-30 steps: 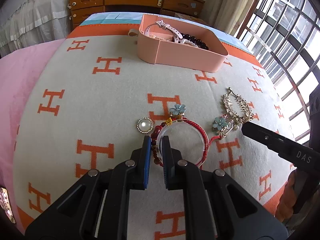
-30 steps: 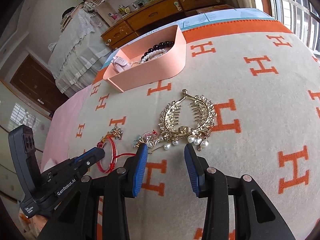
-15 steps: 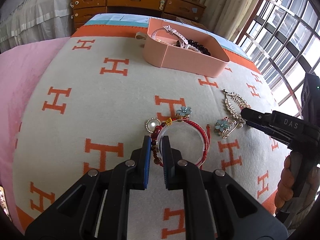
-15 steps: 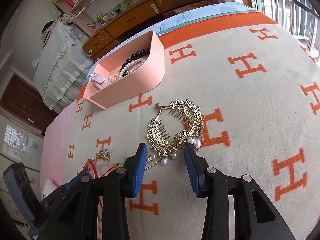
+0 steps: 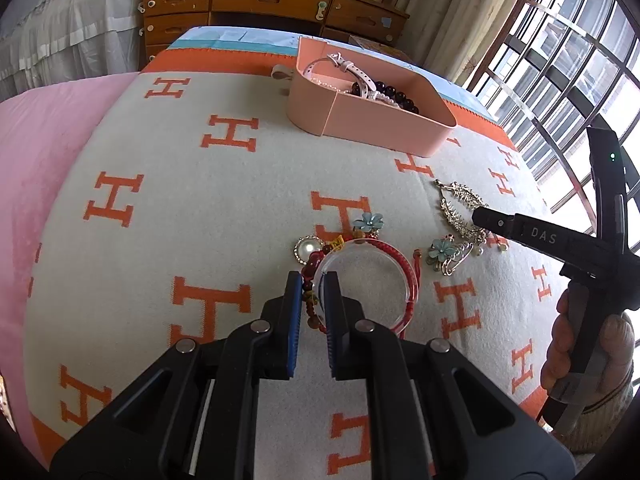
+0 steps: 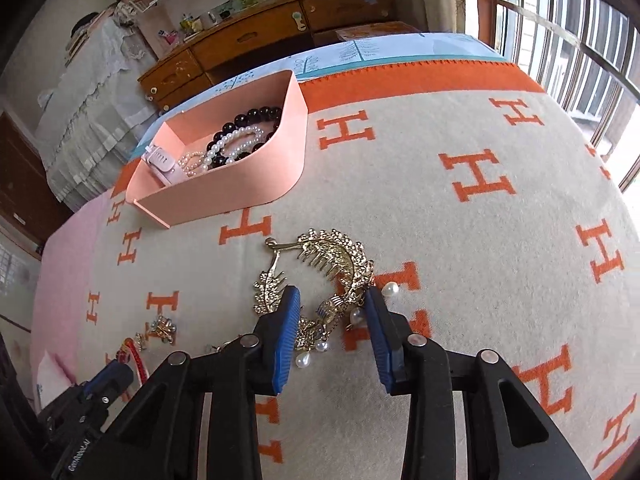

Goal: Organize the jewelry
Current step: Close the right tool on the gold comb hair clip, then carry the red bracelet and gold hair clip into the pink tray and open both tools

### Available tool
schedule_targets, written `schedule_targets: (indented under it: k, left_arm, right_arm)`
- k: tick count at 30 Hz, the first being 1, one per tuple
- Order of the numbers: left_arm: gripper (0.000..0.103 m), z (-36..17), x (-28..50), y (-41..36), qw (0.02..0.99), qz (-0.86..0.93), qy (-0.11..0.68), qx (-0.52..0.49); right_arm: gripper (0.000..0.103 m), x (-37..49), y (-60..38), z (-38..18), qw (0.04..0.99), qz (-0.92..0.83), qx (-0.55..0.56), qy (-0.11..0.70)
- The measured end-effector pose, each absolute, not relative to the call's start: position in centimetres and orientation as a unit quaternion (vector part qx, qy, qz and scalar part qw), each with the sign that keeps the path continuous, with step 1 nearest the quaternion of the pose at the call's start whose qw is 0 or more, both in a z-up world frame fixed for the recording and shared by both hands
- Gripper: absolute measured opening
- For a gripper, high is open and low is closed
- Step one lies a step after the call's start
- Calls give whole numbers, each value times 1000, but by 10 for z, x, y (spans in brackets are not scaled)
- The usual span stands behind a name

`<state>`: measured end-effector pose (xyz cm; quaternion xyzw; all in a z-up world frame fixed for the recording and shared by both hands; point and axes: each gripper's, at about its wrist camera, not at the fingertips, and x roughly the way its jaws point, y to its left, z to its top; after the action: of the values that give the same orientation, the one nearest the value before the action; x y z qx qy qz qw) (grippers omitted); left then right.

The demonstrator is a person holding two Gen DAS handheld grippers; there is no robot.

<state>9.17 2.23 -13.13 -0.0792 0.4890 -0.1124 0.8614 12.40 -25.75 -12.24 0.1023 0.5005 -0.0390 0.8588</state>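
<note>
My left gripper [image 5: 312, 280] is shut on a bundle of bracelets: a red cord bracelet [image 5: 412, 276], a clear bangle and dark red beads, all lying on the H-patterned blanket [image 5: 200, 208]. My right gripper [image 6: 330, 296] straddles the pearl-hung base of a gold hair comb [image 6: 348, 256]. Its jaws are closing and a gap still shows at the left pad. The left wrist view has that comb [image 5: 456, 208] under the right gripper's tip. At the far side stands a pink tray [image 6: 224, 196] with a watch, pearls and black beads inside.
Loose on the blanket near the bracelets lie a pearl brooch [image 5: 308, 246], a blue flower clip [image 5: 368, 222] and a blue flower pin [image 5: 440, 250]. A pink cover [image 5: 44, 152] borders the blanket on the left. Wooden drawers [image 5: 240, 0] and a window stand beyond.
My right gripper has slid forward over the gold comb and its jaws have narrowed around the comb's base. The left gripper has kept its hold on the bracelets.
</note>
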Motion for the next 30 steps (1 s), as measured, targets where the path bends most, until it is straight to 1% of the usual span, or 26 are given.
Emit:
schedule_targets:
  k: [3, 9, 13, 20, 23, 30]
  left_arm:
    - [8, -127, 91, 25, 864, -109, 485, -80]
    - [8, -110, 89, 28, 873, -106, 470, -78]
    - [8, -96, 89, 27, 880, -108, 456, -73]
    - [8, -62, 96, 21, 889, -121, 437, -63]
    - [8, -40, 108, 17, 892, -135, 428, -60]
    - [8, 24, 156, 5, 916, -130, 377, -35]
  right_arm:
    - [23, 122, -259, -122, 860, -33, 108, 497]
    - [23, 112, -282, -117, 846, -1, 190, 498]
    - [23, 104, -290, -100, 847, 13, 214, 486]
    - [23, 95, -291, -42, 865, 44, 221, 449]
    - [23, 98, -287, -12, 873, 61, 215, 433]
    - [23, 126, -274, 61, 896, 77, 203, 386]
